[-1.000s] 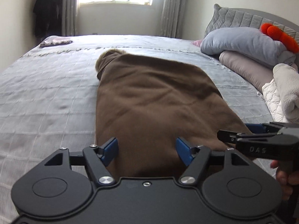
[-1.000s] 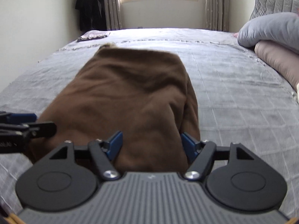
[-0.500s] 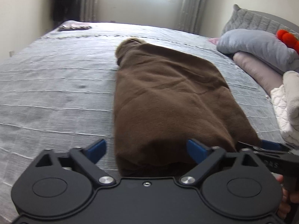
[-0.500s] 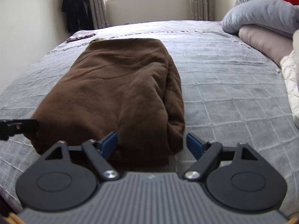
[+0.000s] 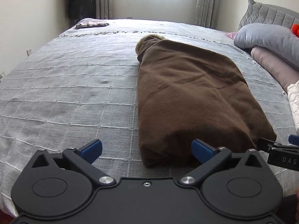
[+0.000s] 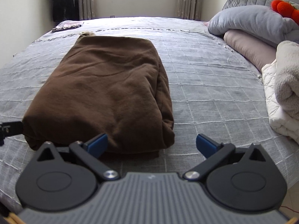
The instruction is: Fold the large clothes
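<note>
Left claw [image 5: 146, 148] and right claw [image 6: 151, 143], jaws just opened wide and empty, flank folded brown garment [image 5: 188, 97] on bed [image 5: 65, 93].

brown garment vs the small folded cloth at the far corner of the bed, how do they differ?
Colour: the brown garment is plain dark brown; the small folded cloth is pale and greyish. Size: the garment is a long, bulky bundle; the cloth is a thin, flat stack. Place: the garment lies mid-bed near the claws; the cloth sits at the far corner by the curtains. Both rest folded on the grey bedspread.
</note>
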A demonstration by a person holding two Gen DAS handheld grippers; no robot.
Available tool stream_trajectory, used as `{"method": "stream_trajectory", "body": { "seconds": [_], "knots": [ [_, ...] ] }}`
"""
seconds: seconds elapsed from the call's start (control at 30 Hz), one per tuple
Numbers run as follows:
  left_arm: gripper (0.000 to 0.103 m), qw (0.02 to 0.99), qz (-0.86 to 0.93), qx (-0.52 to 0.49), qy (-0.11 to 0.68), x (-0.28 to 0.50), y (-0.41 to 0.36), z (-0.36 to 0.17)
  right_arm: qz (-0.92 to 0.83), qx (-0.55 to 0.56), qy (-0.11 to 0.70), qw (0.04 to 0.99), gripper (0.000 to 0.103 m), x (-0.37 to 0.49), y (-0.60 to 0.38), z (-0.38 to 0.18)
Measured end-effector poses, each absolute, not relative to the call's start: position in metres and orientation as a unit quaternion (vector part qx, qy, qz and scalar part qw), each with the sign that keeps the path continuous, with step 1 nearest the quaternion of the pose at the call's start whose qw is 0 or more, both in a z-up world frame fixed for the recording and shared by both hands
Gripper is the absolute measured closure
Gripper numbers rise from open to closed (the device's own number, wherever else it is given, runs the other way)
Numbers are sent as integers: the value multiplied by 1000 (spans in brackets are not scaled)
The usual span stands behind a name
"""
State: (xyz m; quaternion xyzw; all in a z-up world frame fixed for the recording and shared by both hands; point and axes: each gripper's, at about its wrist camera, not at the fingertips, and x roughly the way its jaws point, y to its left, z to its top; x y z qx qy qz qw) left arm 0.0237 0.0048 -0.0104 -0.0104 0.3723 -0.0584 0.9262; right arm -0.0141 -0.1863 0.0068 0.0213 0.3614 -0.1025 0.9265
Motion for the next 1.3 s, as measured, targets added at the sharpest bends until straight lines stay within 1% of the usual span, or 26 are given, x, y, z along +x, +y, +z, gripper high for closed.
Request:
{"method": "stream_trajectory", "body": {
  "seconds": [0.7, 1.3],
  "knots": [
    [0, 920, -54, 5, 389, 19, -8, -17, -87, 14, 359, 929, 0, -16, -178, 10],
    [0, 921, -49, 6, 387, 16, -10, -16, -84, 16, 361, 929, 0, -17, -177, 9]
  ]
}}
